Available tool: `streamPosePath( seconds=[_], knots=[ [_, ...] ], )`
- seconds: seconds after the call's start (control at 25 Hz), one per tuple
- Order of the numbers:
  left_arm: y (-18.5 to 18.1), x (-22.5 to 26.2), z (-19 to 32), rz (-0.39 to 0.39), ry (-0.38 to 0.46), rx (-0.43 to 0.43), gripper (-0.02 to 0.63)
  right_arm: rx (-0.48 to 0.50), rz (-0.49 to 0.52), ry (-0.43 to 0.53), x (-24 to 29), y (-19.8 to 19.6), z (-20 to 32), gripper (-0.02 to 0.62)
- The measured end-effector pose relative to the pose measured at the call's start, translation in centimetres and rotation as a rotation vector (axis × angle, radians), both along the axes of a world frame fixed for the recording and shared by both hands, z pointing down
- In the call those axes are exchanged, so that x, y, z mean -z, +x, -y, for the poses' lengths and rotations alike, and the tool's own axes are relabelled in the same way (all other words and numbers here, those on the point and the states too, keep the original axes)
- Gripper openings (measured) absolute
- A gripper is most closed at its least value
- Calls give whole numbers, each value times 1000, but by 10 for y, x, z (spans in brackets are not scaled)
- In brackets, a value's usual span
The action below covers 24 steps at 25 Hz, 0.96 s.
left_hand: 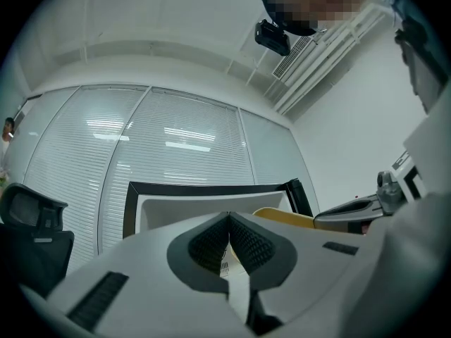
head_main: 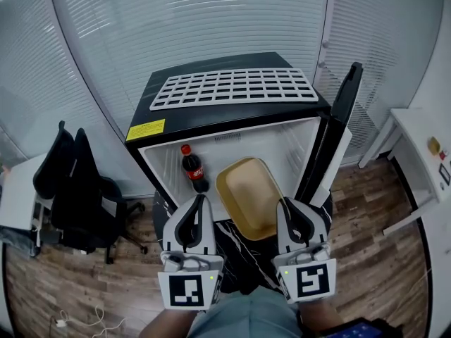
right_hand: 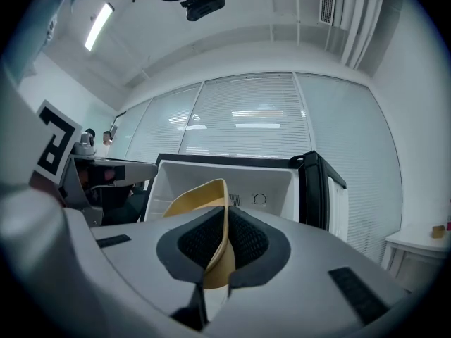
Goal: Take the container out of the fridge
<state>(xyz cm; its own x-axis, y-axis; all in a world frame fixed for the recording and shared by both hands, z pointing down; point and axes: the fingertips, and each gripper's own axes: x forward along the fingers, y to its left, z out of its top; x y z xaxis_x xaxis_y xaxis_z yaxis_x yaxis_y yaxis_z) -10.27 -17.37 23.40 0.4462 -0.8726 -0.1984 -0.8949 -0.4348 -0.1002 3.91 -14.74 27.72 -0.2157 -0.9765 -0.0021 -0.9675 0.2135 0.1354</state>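
A tan rectangular container [head_main: 250,196] hangs in front of the open black mini fridge [head_main: 232,129], tilted toward me. My right gripper [head_main: 285,204] is shut on the container's right rim, and in the right gripper view the yellow rim [right_hand: 211,213] runs pinched between the pads. My left gripper [head_main: 204,199] sits to the container's left, its jaws shut on nothing; the left gripper view shows the pads pressed together with the container's edge [left_hand: 282,215] beyond them.
A cola bottle [head_main: 192,167] stands inside the fridge at its left. The fridge door [head_main: 338,129] is swung open to the right. A white grid rack [head_main: 236,86] lies on top. A black office chair [head_main: 77,189] stands left, a white table [head_main: 423,153] right.
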Motion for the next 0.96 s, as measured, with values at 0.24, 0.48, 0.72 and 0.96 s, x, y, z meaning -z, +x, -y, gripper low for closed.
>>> streamPosePath(
  seconds=[0.24,0.48,0.72,0.96],
  knots=[
    [-1,-3,0,5,-3,5,15,-1,16,6,0,1,0,29],
    [-2,-6,0,5,-7,4,15,3,19,6,-3,-1,0,29],
    [-2,-8,0,12,-11,10,15,1,22,10,-3,-1,1,29],
    [1,-6,1,-6,-9,9,15,-2,25,18,-2,2,4,29]
  ],
)
